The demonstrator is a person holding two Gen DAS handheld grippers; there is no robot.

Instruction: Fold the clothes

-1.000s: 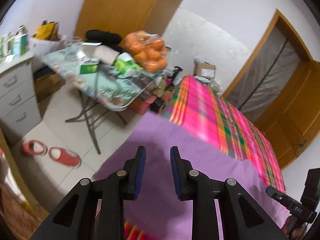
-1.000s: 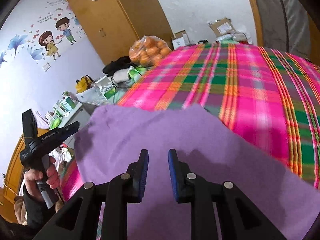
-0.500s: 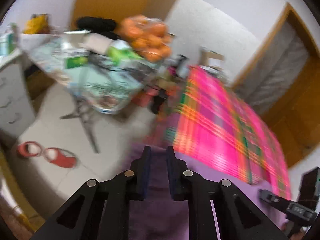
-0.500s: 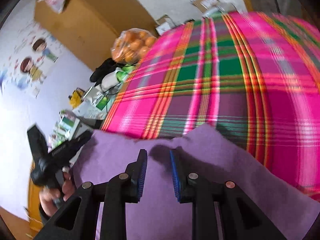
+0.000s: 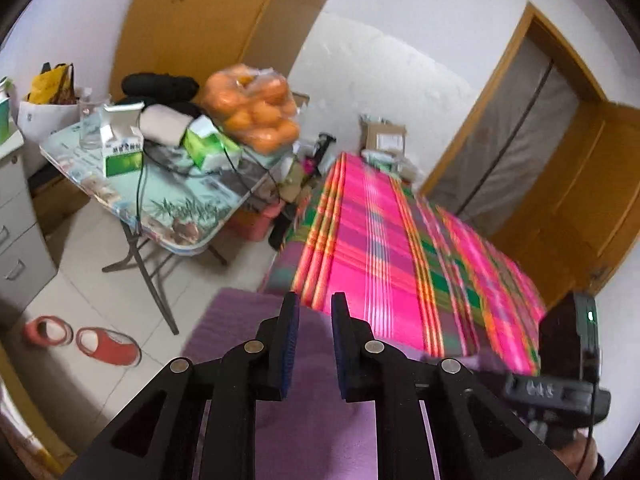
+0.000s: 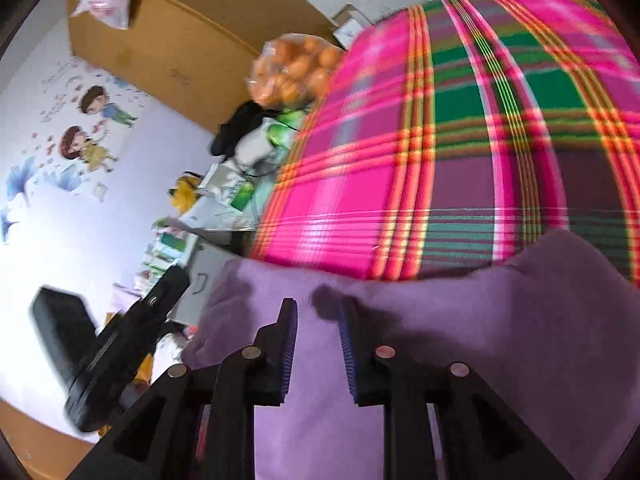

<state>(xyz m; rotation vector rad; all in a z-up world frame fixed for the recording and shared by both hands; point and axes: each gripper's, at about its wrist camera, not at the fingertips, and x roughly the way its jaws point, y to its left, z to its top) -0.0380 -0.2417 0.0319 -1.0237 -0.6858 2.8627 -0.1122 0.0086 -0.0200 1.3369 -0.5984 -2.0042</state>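
Observation:
A purple garment (image 5: 240,320) lies at the near end of the bed with the pink and green plaid cover (image 5: 384,248). In the left wrist view my left gripper (image 5: 314,304) is over the garment's far edge, jaws slightly apart, cloth between and under them; a hold cannot be confirmed. In the right wrist view my right gripper (image 6: 318,310) is over the same purple garment (image 6: 480,320), jaws slightly apart, above its far edge. The left gripper body (image 6: 120,344) shows at left there; the right gripper body (image 5: 568,368) shows at right in the left view.
A folding table (image 5: 168,208) left of the bed carries a bag of oranges (image 5: 252,108), boxes and cables. Red slippers (image 5: 104,344) lie on the tiled floor. Grey drawers (image 5: 16,232) stand far left. A wooden door (image 5: 580,200) is at right.
Both grippers have drawn back toward the near end of the bed. The garment's far edge now sits just past the fingertips, and more plaid cover shows. The jaw gaps look about the same.

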